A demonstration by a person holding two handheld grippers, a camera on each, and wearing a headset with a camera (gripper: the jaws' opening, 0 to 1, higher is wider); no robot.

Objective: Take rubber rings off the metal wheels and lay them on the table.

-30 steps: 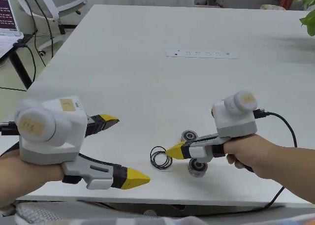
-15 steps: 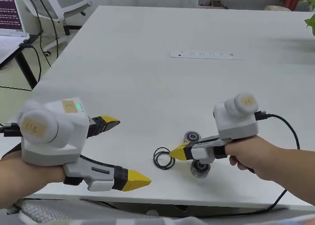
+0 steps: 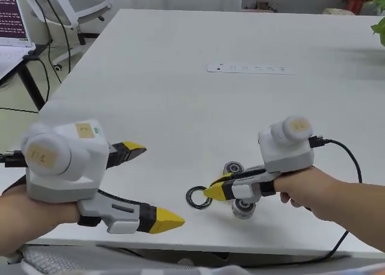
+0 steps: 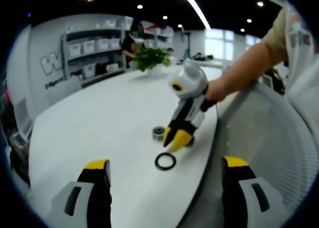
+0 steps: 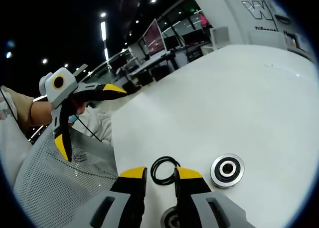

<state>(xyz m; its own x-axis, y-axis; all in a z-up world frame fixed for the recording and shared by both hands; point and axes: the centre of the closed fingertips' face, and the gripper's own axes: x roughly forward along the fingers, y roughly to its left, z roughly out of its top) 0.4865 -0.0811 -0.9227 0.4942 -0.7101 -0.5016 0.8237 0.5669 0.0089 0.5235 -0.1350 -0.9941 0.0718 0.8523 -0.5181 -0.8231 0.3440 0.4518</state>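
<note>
The right gripper (image 3: 213,192) has its yellow tips close together with a small gap, and nothing sits between them. Just left of the tips, low in the middle of the head view, the black rubber rings (image 3: 197,197) lie flat on the white table (image 3: 180,76). The left gripper (image 3: 149,183) is at the lower left with its jaws spread wide. It holds nothing and is well apart from the rings.

Two metal wheels sit by the right gripper. The upper wheel (image 3: 233,167) is just above it in the frame, and the lower wheel (image 3: 243,209) peeks out from under it.

I think part of the job is done, because some rings are off and on the table. The wheels are too small for me to tell if any rubber is on them. If there is, that is what is left.

In the right gripper view the rings look like thin loops lying on each other, so there is more than one. In the head view they look like one dark loop. The left gripper view shows the right gripper from the front, tips a little apart, with the lower wheel mostly hidden behind it. The head view shows a power strip (image 3: 251,68) far up the table
</note>
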